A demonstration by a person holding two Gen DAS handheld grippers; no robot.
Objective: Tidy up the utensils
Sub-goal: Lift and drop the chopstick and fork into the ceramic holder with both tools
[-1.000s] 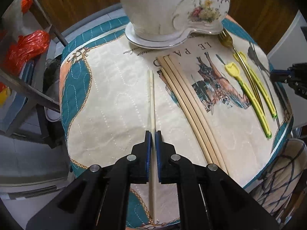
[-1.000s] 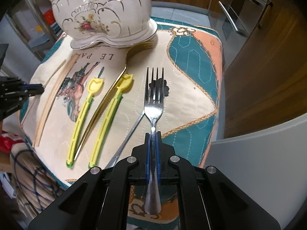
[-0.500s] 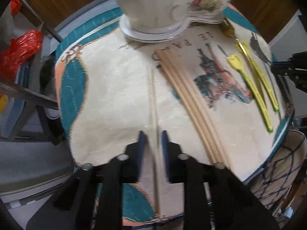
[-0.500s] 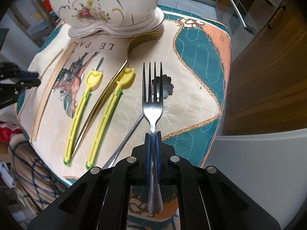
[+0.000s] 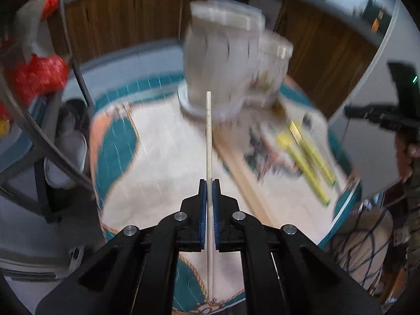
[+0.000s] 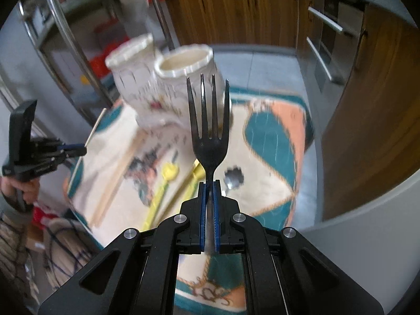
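My left gripper (image 5: 209, 183) is shut on a pale wooden chopstick (image 5: 208, 136) and holds it above the table, tip toward the white floral ceramic holder (image 5: 231, 68). My right gripper (image 6: 209, 185) is shut on a steel fork (image 6: 208, 123), tines up, lifted in front of the holder's two openings (image 6: 183, 64). On the cloth lie more chopsticks (image 5: 244, 183), two yellow utensils (image 5: 307, 168) and a gold one (image 5: 296, 131), all blurred. A spoon bowl (image 6: 232, 179) lies right of the fork.
The round table has a teal, peach and cream quilted cloth (image 5: 157, 157). Wooden cabinets (image 6: 236, 13) stand behind, a metal rack with red bags (image 5: 36, 76) to the left. A white rounded surface (image 6: 367, 236) sits close on the right.
Both grippers have risen from the table. The left closed on the chopstick and lifted it. The right lifted the fork toward the holder. Both views are motion-blurred.
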